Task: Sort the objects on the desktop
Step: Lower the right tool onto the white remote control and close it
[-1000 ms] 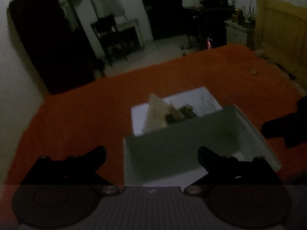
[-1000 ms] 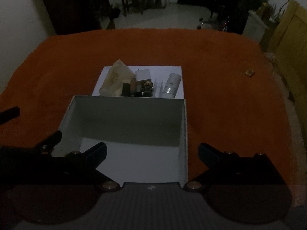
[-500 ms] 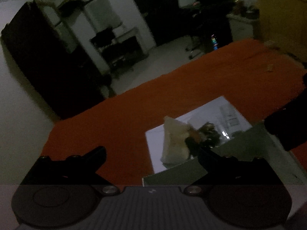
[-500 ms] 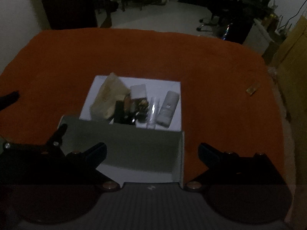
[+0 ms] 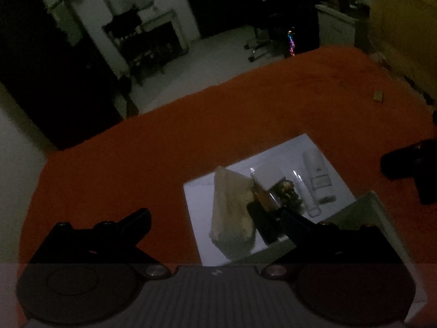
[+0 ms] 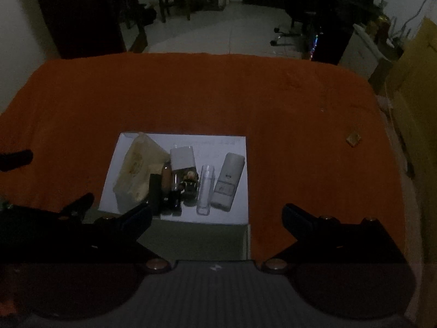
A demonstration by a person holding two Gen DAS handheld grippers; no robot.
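Note:
A white sheet (image 6: pixel 235 147) lies on the orange table cover with a row of small objects: a beige packet (image 6: pixel 136 169), a white charger (image 6: pixel 183 157), a dark stick (image 6: pixel 154 191), a small figurine (image 6: pixel 190 181), a clear tube (image 6: pixel 205 188) and a white remote (image 6: pixel 229 181). A grey open box (image 6: pixel 196 242) sits just in front of it. My left gripper (image 5: pixel 215 220) is open and empty above the packet (image 5: pixel 232 213). My right gripper (image 6: pixel 217 216) is open and empty over the box's far wall.
A small tan block (image 6: pixel 353 138) lies alone on the cover at the right. The orange cover (image 6: pixel 218 95) stretches bare behind the sheet. A wooden board (image 6: pixel 418 87) stands at the right edge. Chairs and a desk stand beyond the table.
Both grippers have pulled back and up from the box. The box has slid low in both views and the sheet's objects show in full. Both grippers stay open.

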